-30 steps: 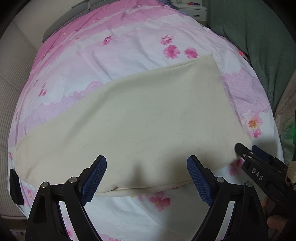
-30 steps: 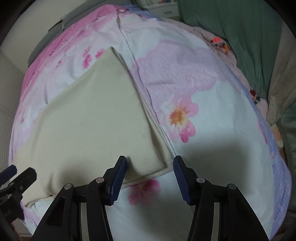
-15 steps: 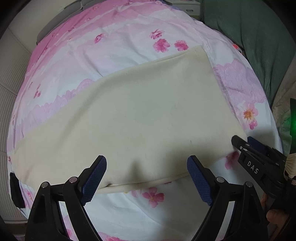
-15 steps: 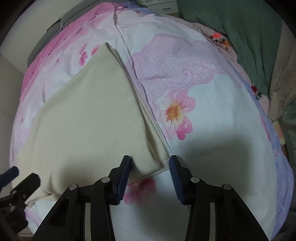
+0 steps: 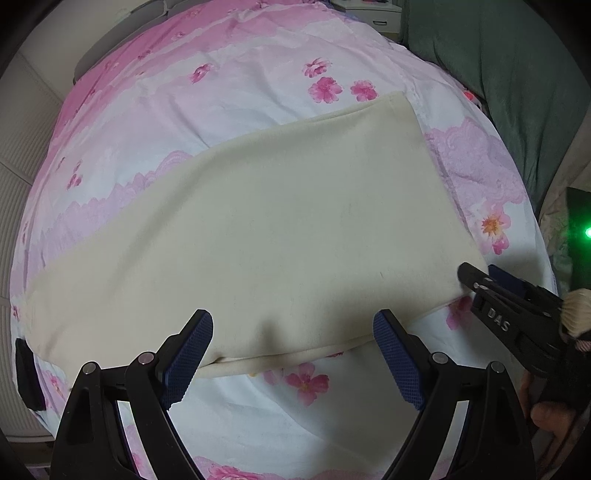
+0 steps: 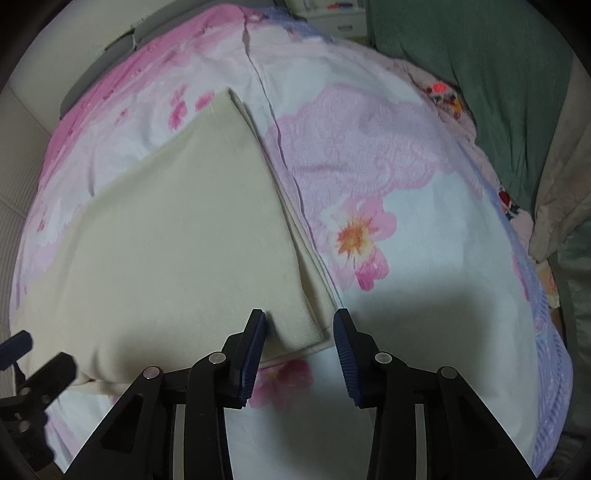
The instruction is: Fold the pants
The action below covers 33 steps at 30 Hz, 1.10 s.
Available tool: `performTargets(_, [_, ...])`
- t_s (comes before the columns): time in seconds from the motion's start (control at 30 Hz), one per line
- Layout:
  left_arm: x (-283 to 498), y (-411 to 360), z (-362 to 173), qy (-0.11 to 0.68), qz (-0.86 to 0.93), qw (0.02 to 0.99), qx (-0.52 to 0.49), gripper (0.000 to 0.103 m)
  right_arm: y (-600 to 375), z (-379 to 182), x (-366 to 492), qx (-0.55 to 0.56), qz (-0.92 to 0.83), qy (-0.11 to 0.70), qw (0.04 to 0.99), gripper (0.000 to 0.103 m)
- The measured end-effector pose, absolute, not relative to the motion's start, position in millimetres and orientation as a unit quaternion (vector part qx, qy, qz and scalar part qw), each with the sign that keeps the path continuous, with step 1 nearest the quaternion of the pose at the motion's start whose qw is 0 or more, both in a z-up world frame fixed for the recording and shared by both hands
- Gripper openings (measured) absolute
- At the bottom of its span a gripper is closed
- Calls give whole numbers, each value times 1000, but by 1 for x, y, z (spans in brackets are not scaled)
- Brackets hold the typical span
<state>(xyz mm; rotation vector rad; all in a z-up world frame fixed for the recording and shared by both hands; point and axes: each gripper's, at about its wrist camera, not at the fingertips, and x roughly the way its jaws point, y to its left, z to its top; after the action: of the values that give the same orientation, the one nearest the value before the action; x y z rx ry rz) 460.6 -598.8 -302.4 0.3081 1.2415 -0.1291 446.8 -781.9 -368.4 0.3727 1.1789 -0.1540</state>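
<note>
The cream pants (image 5: 266, 236) lie flat, folded lengthwise, across a pink floral bedspread (image 5: 229, 92). My left gripper (image 5: 291, 354) is wide open over the pants' near folded edge, its fingers either side of it. My right gripper (image 6: 299, 343) is part open, its fingers astride the near right corner of the pants (image 6: 177, 251). The right gripper also shows in the left wrist view (image 5: 480, 280) at that corner. The left gripper's fingertip (image 6: 55, 365) shows at the left edge of the right wrist view.
A green blanket (image 6: 480, 74) and a beige cloth (image 6: 557, 192) lie beyond the bed's right side. A white drawer unit (image 5: 369, 14) stands at the far end. A pale wall panel (image 5: 22, 140) runs along the left.
Both grippers moved forward toward the pants' near edge. The right gripper's jaws narrowed around the corner of the pants. The left gripper stayed wide open.
</note>
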Motion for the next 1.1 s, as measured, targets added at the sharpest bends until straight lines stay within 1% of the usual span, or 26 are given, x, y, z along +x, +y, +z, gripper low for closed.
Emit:
performTargets(0.1, [460,-601,-301,577,-61,801,147,89,-784,-376,450,176,-69,559,807,39])
performTargets(0.13, [460,-603,-301,577,-64,801,147,89,-784,-378,451,175,-70,563,805,33])
performTargets(0.17, [459,-604,-300,577,-66,801,147,89,-784,-378,452,170,-72,567,803,17])
performTargets(0.2, [459,-605,-299,576,-67,801,148,89,-783,-376,453,156,-73,571,803,10])
performTargets(0.23, [458,-606,-298,575,-68,802,149,89,-781,-373,454,138,-79,573,804,7])
performTargets(0.33, [455,-606,-293,570,-74,805,147,89,-780,-351,452,98,-99,560,817,4])
performTargets(0.43, [454,-604,-291,570,-74,806,142,89,-791,-337,448,103,-120,549,820,3])
performTargets(0.53, [454,-601,-293,576,-72,802,140,89,-803,-342,448,117,-137,556,811,3])
performTargets(0.6, [453,-598,-292,574,-68,804,140,89,-804,-353,446,124,-136,575,797,3])
performTargets(0.8, [453,-593,-288,561,-76,810,154,89,-798,-362,445,117,-142,583,792,3])
performTargets(0.83, [455,-593,-285,555,-88,812,161,89,-799,-359,442,115,-154,578,793,9])
performTargets(0.87, [456,-593,-283,549,-97,813,167,89,-801,-353,437,123,-161,569,797,20])
performTargets(0.9, [459,-594,-276,533,-116,818,180,89,-804,-347,431,140,-165,559,800,29])
performTargets(0.93, [461,-595,-271,521,-132,821,194,89,-806,-339,423,159,-172,546,804,43])
performTargets(0.97, [463,-596,-268,512,-144,822,205,89,-807,-329,413,175,-181,528,811,50])
performTargets(1.03, [468,-598,-259,485,-184,821,239,89,-805,-315,397,183,-200,504,820,53])
performTargets(1.1, [477,-600,-253,465,-230,812,269,89,-799,-307,385,200,-211,494,820,53])
